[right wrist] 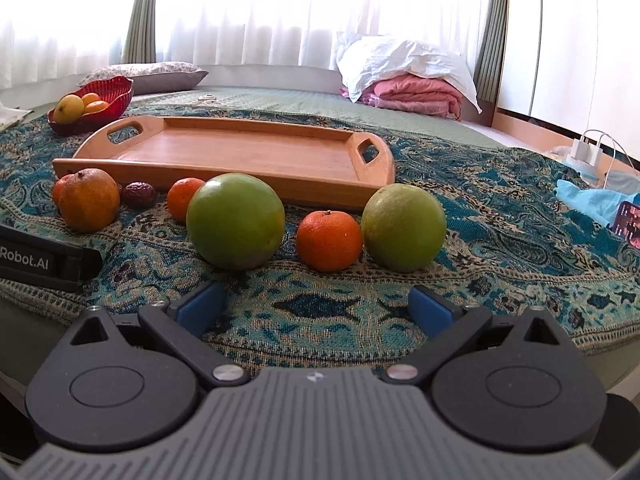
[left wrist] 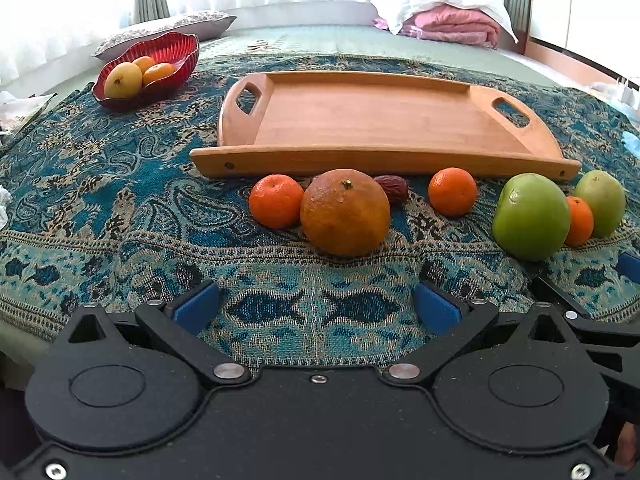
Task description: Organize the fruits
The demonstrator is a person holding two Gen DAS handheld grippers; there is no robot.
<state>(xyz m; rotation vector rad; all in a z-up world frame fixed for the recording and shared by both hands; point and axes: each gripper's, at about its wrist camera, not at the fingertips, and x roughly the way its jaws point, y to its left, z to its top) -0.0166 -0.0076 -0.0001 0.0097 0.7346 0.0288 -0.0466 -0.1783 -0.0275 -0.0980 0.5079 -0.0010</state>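
— Jaws? Spread wide on left gripper [left wrist: 316,306] and right gripper [right wrist: 318,308], gripping nothing, low over patterned cloth [left wrist: 120,200].

— Fruit, left to right? Red bowl [left wrist: 168,56] far left, holding yellow and orange fruit. Then wooden tray [left wrist: 360,120], bare. Just in front: mandarin [left wrist: 275,200] touching big orange [left wrist: 345,213], dark date [left wrist: 394,188] behind, second mandarin [left wrist: 453,191], green fruit [left wrist: 530,216], small mandarin [right wrist: 329,241], second green fruit [right wrist: 404,227].

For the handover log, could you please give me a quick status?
Left gripper and right gripper open, empty. Fruit row on cloth before bare wooden tray. Nothing blocking.
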